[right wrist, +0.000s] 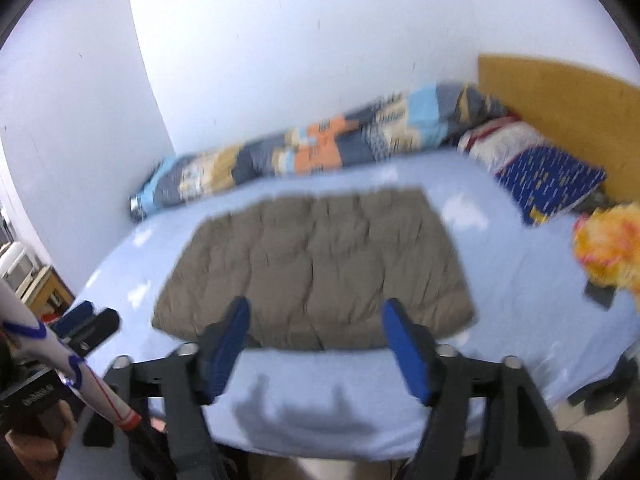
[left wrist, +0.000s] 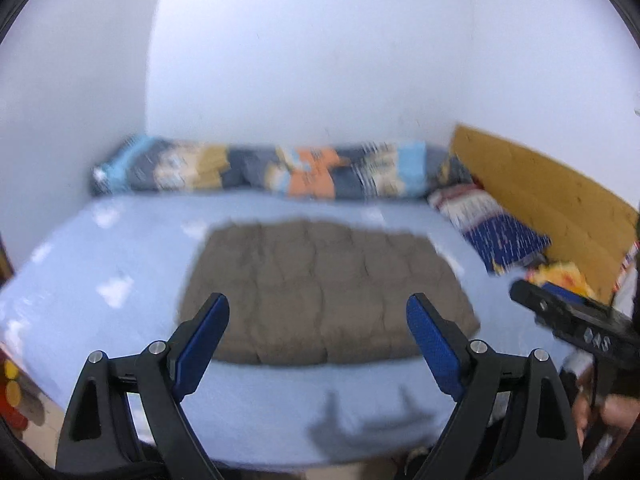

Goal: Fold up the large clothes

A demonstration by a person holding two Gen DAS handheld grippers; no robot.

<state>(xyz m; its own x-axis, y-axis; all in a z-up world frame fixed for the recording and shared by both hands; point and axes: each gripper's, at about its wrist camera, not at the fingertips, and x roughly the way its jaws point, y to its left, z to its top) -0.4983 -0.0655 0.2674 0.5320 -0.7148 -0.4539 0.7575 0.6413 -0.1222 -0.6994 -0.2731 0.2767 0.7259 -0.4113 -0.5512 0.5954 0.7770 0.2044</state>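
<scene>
The left gripper stood released, its blue pads spread wide with nothing between them, held above the near edge of the bed. The right gripper was likewise released and empty, its pads well apart, and it showed in the left wrist view as a black body at about 3 o'clock. Both cast shadows on the pale blue sheet just short of the garment. Beyond the fingers, toward 12 o'clock in each view, lay the brown garment, quilted or creased in rows, resting flat on the sheet as a compact, roughly rectangular block with fairly straight sides; no sleeve or loose flap stuck out that could be made out through the blur. Neither gripper touched it. Judging by that tidy outline and the empty grippers held clear of it, the folding seemed largely done, with at most one more fold or a squaring of the near edge left; whether it counted as finished could not be told from the pictures. Farther out at 12 o'clock a patterned blanket lay rolled along the white wall, at 2 o'clock a dark blue pillow leaned by the yellow headboard, and a yellow and red cloth sat near the right edge.
</scene>
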